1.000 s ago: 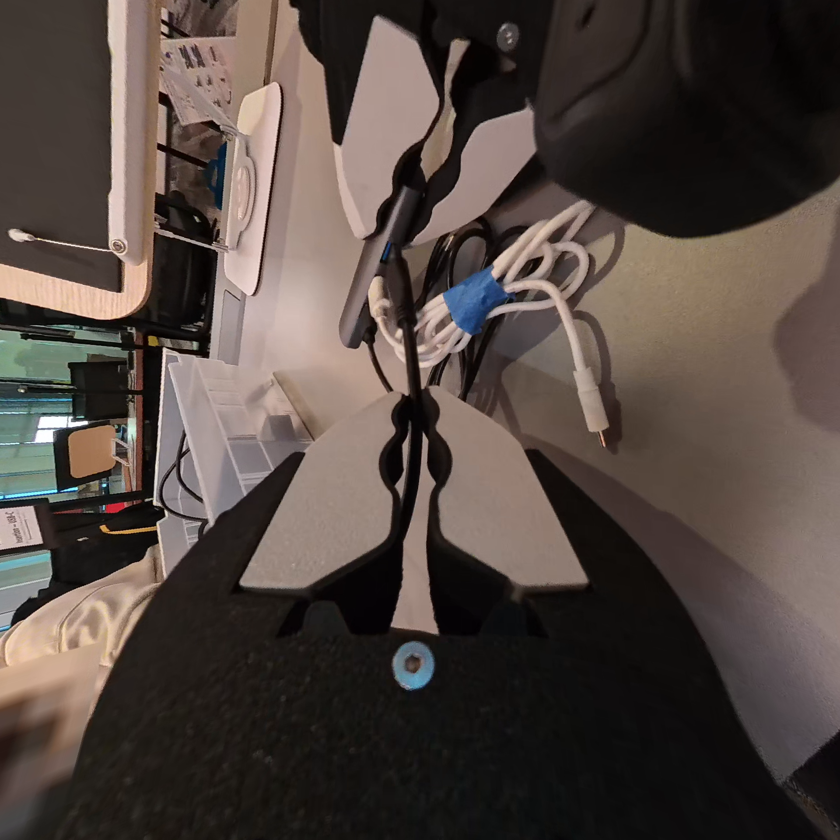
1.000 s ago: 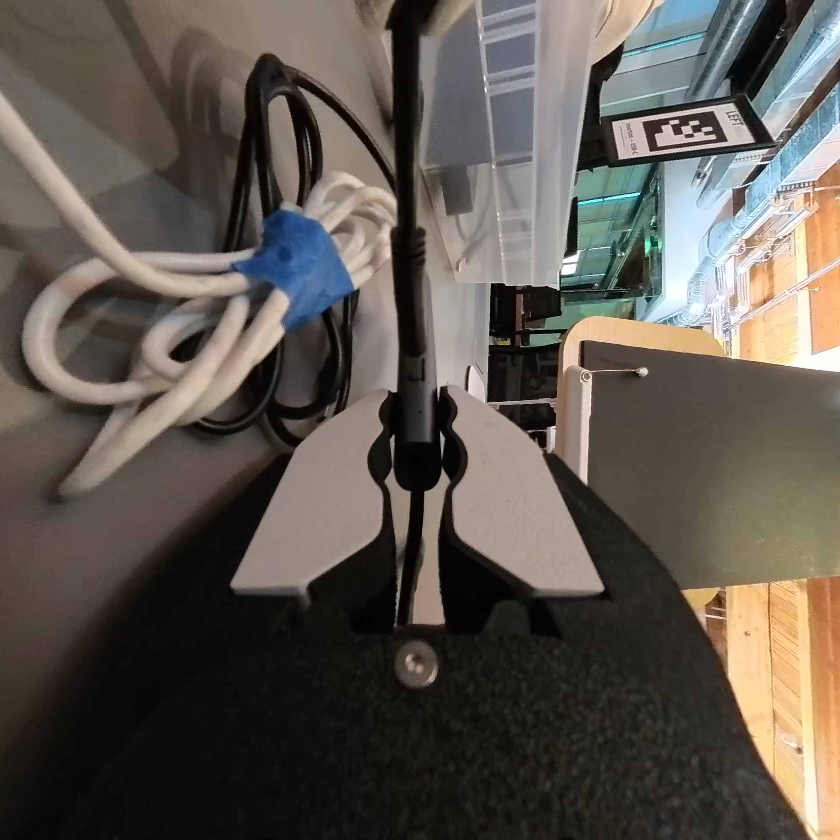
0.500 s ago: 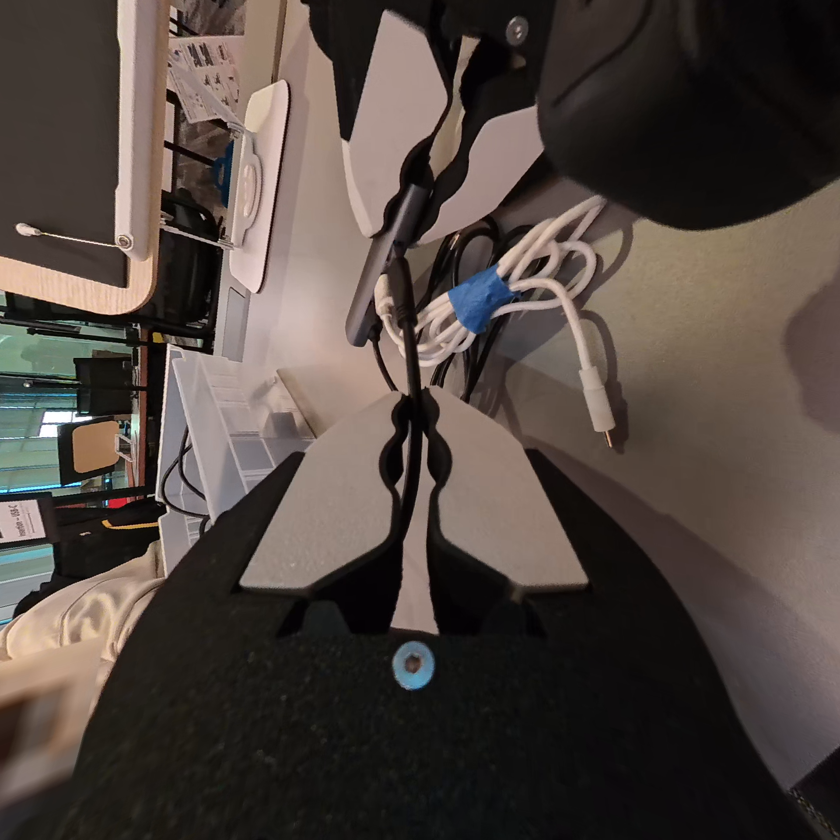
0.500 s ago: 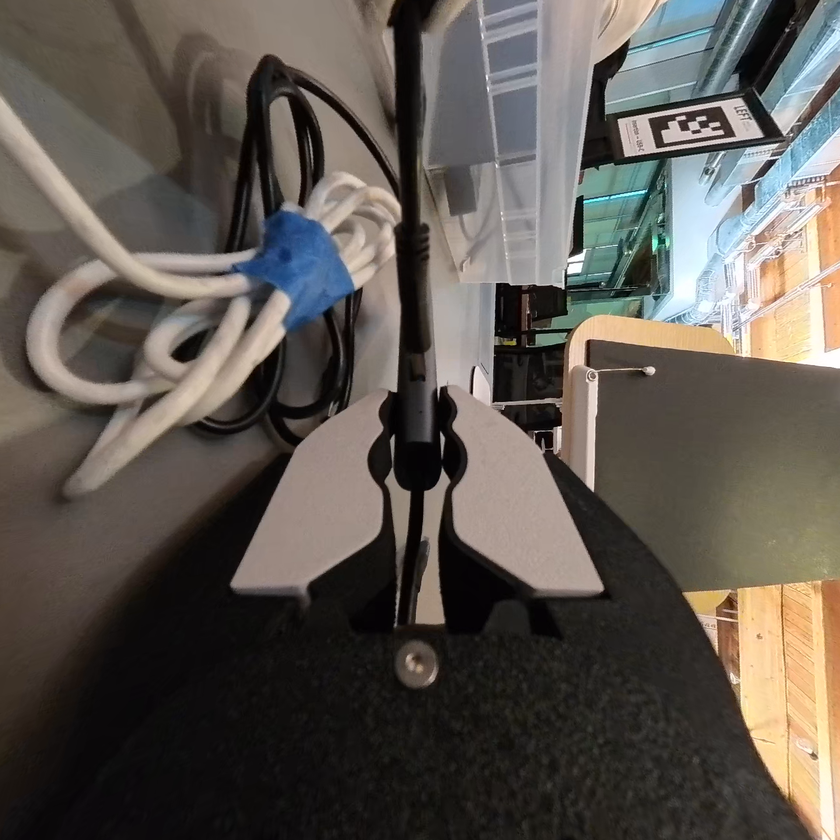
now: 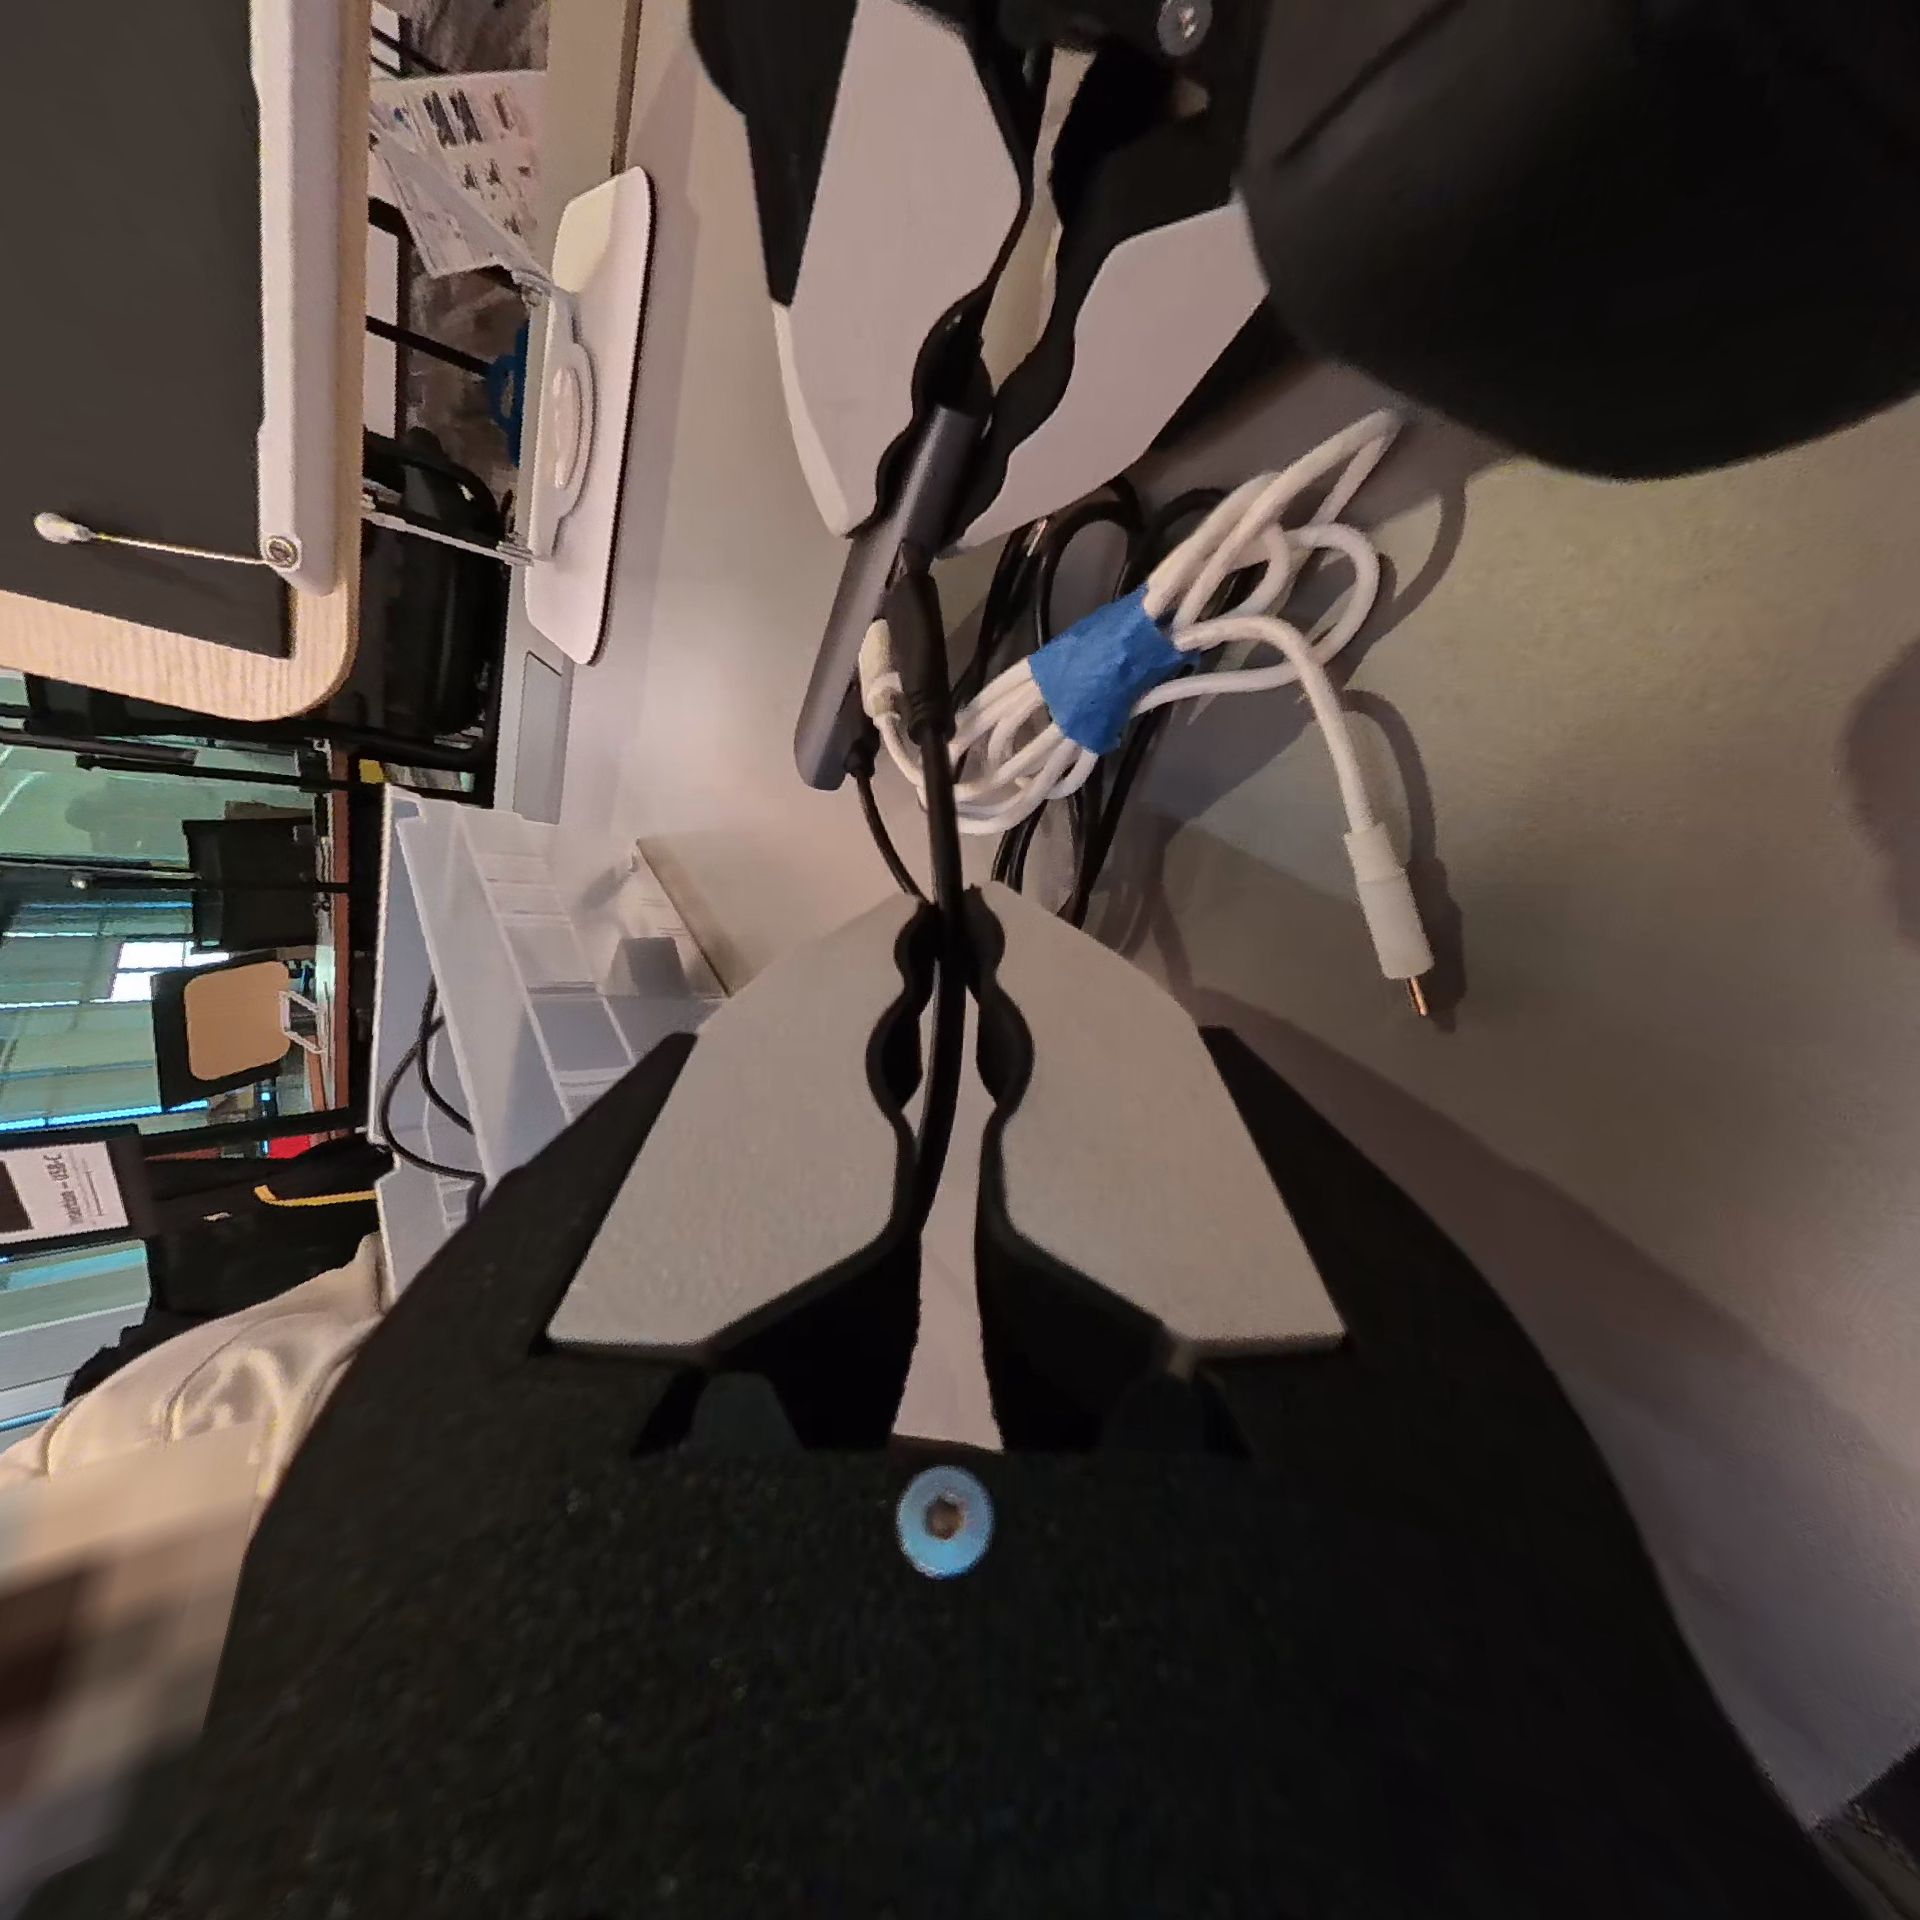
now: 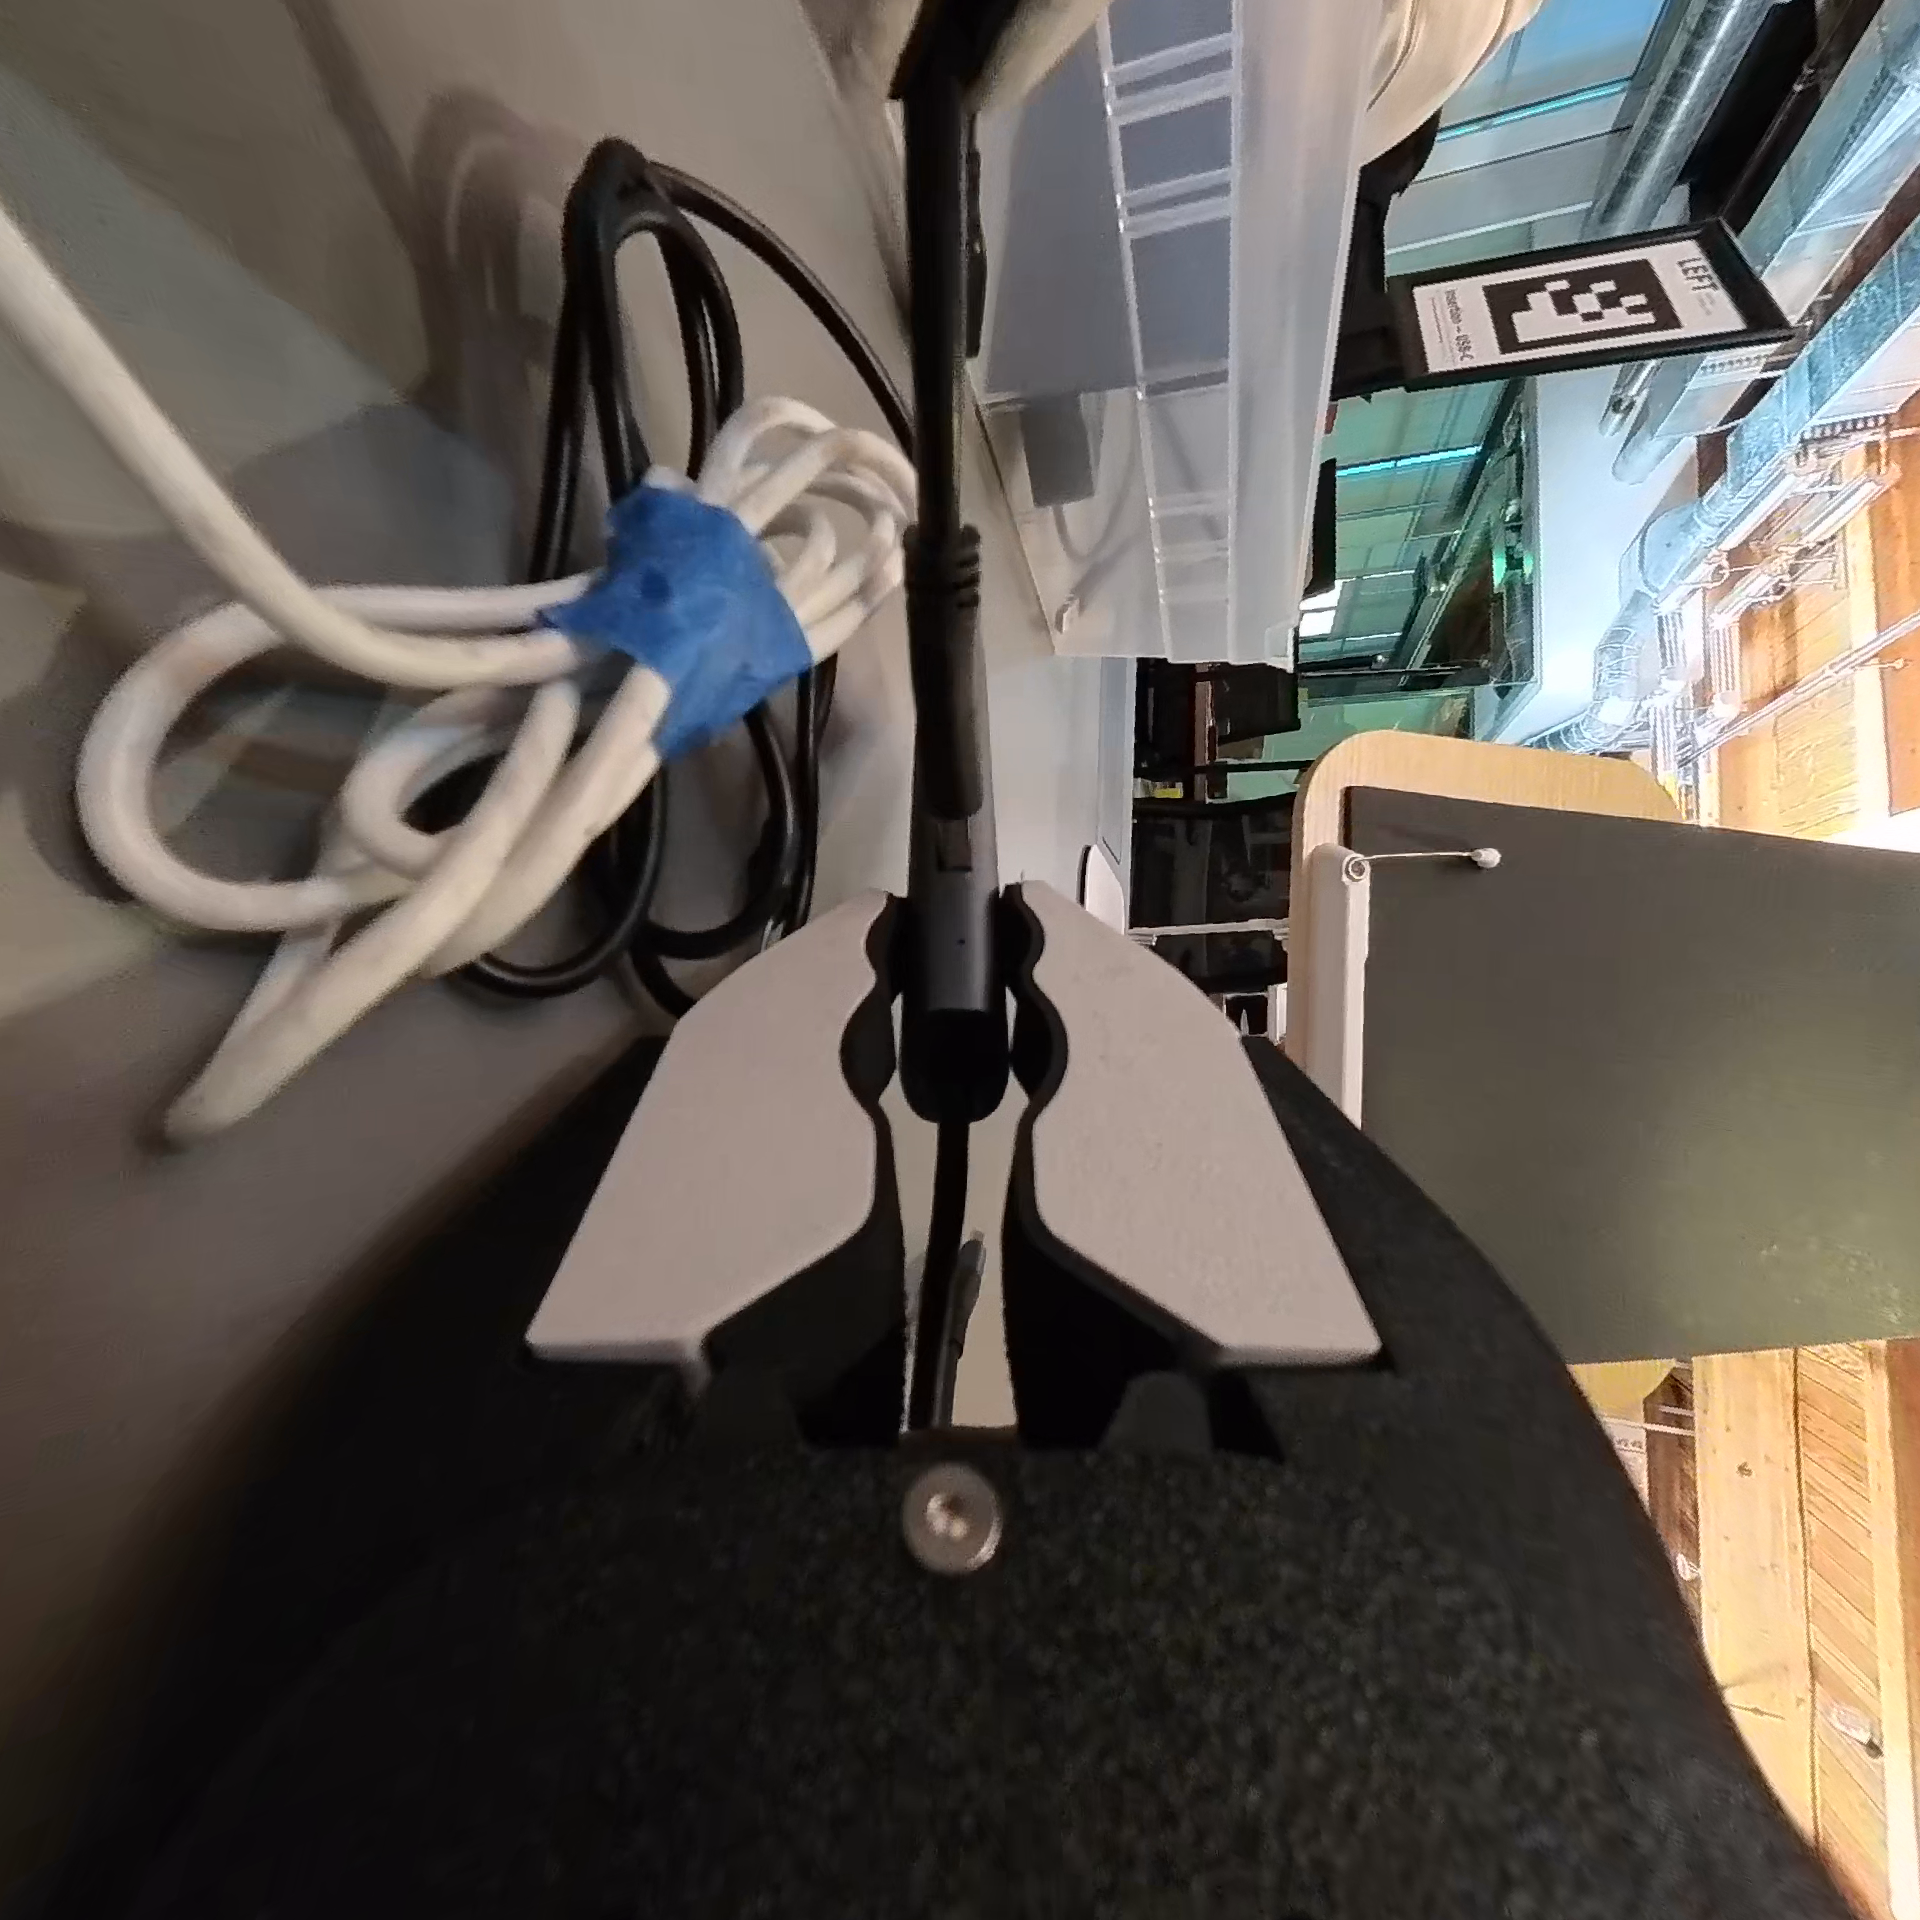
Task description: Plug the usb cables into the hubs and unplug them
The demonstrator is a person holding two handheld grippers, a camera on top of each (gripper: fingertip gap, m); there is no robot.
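In the left wrist view my left gripper [image 5: 940,925] is shut on a black USB cable [image 5: 940,810]. Its black plug [image 5: 916,644] meets the slim grey hub [image 5: 847,675], beside a white plug. I cannot tell how deep it sits. My right gripper [image 5: 961,416] faces it from above, shut on the hub. In the right wrist view my right gripper [image 6: 954,914] clamps the hub [image 6: 954,966], and the black plug [image 6: 945,675] runs straight up from it. The left gripper [image 6: 935,42] shows at the top edge.
A white cable bundle bound with blue tape [image 5: 1101,670] [image 6: 696,634] lies on the grey table over a black cable coil [image 6: 623,499]; its loose white plug [image 5: 1387,914] points right. A clear plastic organizer [image 5: 520,966] [image 6: 1195,312] stands close by. A white pad [image 5: 592,416] lies farther off.
Both grippers keep their holds. The two views have drifted only slightly; the hub and the right gripper sit a little higher in the left wrist view.
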